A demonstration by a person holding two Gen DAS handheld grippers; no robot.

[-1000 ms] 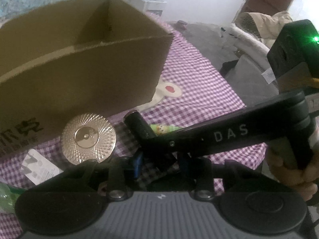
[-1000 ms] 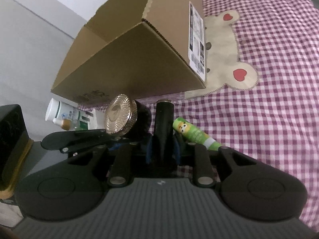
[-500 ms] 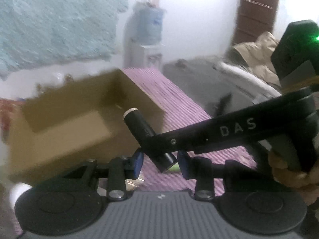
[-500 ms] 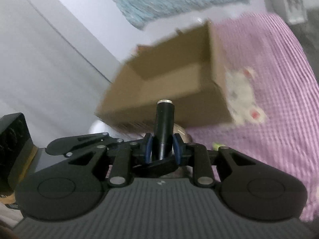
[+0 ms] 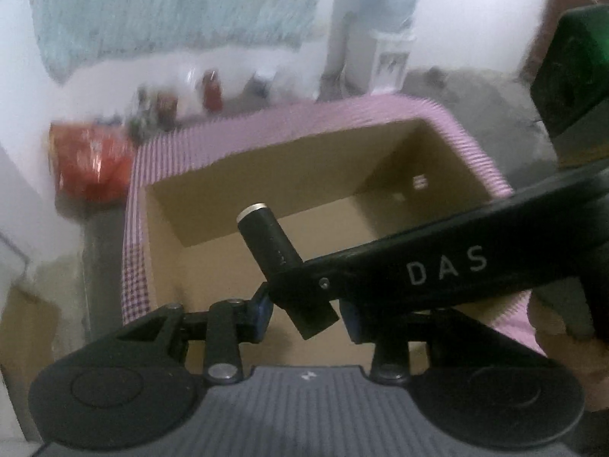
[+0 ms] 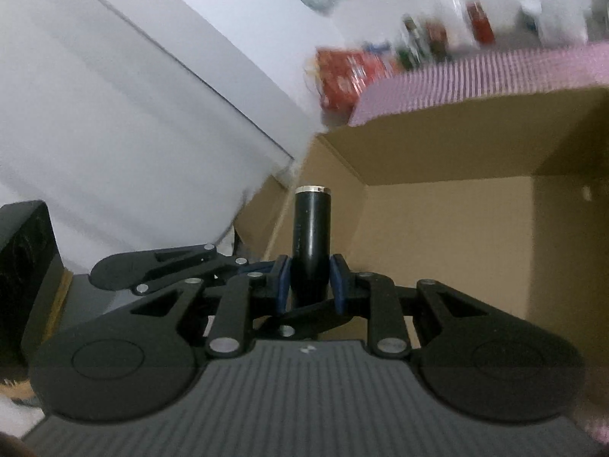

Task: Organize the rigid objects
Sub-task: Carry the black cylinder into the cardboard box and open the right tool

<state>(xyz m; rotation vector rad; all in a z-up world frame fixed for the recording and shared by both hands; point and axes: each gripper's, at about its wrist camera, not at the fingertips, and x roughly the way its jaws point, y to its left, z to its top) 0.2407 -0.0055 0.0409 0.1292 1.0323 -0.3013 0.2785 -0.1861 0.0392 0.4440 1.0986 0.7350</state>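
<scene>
Above open cardboard box (image 5: 380, 228) | black cylinder (image 6: 311, 243) raised off bed | right tongs (image 6: 310, 285) clamped on it | left tongs (image 5: 306, 314) closed.

One black cylinder (image 5: 271, 243), one cardboard box (image 5: 449, 251), one checked cloth (image 5: 342, 118).

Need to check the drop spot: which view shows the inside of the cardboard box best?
The left wrist view: it looks down into the cardboard box, showing all four inner walls and bare floor. The right wrist view shows only one inner corner, the rest cut off.
</scene>
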